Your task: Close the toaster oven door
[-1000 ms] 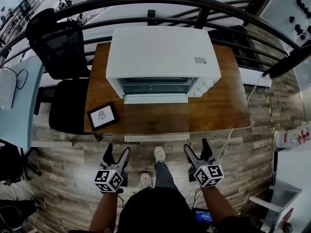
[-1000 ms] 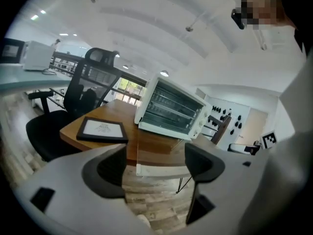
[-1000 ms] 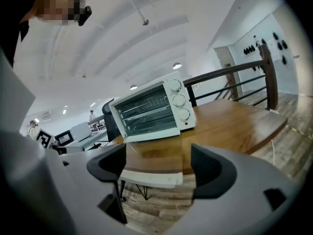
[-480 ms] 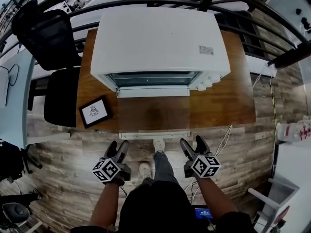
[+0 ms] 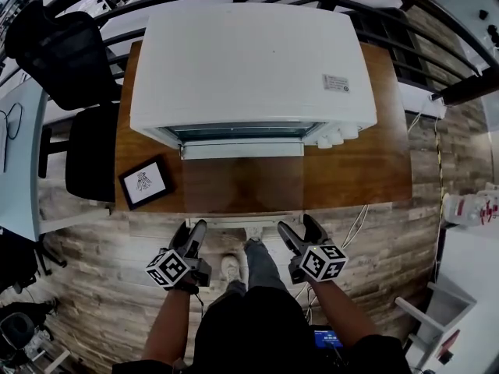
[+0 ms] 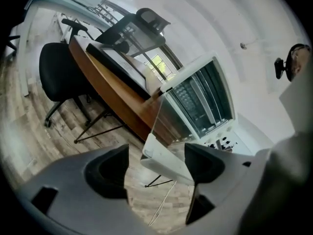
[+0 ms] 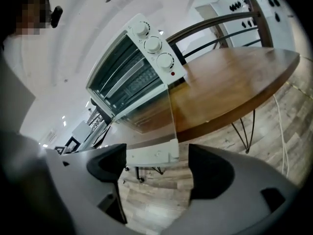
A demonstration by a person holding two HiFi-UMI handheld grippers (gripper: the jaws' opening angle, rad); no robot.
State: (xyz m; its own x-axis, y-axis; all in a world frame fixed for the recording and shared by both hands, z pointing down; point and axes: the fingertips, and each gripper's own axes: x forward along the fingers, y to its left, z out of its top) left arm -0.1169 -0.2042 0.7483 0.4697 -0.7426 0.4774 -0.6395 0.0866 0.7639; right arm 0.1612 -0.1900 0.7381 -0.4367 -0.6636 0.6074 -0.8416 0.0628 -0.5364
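Note:
The white toaster oven [image 5: 249,61] stands on the wooden table [image 5: 359,170]. Its glass door [image 5: 242,184] is folded down flat toward me, and the white door handle [image 5: 244,221] reaches the table's front edge. My left gripper [image 5: 189,234] is open just below the handle's left end. My right gripper [image 5: 300,231] is open just below its right end. In the left gripper view the door handle [image 6: 166,160] shows a little beyond the left gripper [image 6: 156,173], untouched. The right gripper view shows the door handle [image 7: 151,154] ahead of the right gripper [image 7: 159,168].
A black-framed picture [image 5: 145,182] lies on the table left of the door. Two black chairs [image 5: 90,150] stand at the left. A dark curved railing [image 5: 437,6] runs behind the table. A white cable [image 5: 355,224] hangs at the table's right front. My feet stand on wood flooring below.
I have stepped closer to the table, and the oven now looks bigger. Both grippers have moved forward to just short of the door handle. The door stays folded down.

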